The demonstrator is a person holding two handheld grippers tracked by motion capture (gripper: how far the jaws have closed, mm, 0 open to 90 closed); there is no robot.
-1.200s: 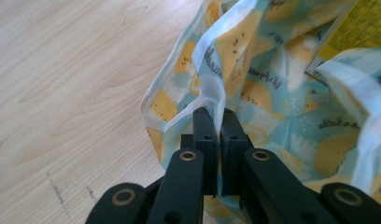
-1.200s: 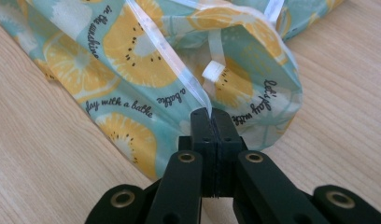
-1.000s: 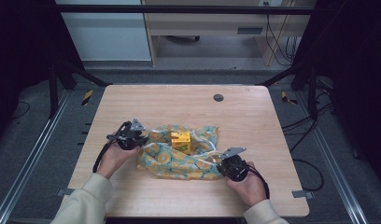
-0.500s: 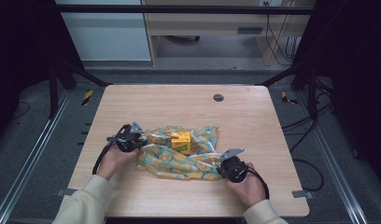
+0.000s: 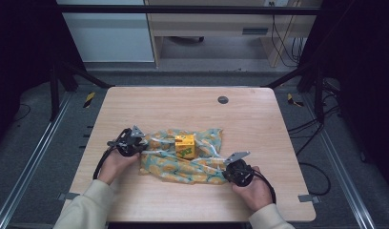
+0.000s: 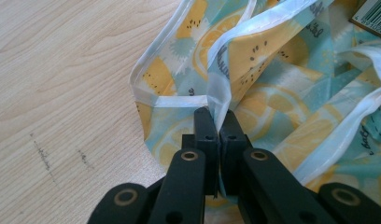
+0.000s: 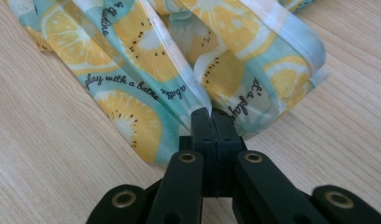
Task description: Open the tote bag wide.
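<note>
A lemon-print cloth [image 5: 183, 164] in teal and yellow lies rumpled on the wooden table [image 5: 183, 109], with a small yellow box [image 5: 185, 145] standing on its middle. My left gripper [image 5: 135, 141] is at the cloth's left end, shut on its white-hemmed edge [image 6: 219, 100]. At the cloth's near right corner my right gripper [image 5: 230, 168] is shut on a fold of the white hem [image 7: 198, 100]. A corner of the box with a barcode [image 6: 373, 16] shows at the top right of the left gripper view.
A round dark grommet [image 5: 223, 99] sits in the table near the far edge. Beyond the table stand a white cabinet [image 5: 104, 38] and a wooden desk [image 5: 216, 28]. Cables [image 5: 312, 129] trail over the floor at the right.
The left gripper has pulled the cloth's left end slightly toward the person and the cloth has flattened a little. The right gripper stays near the front right corner.
</note>
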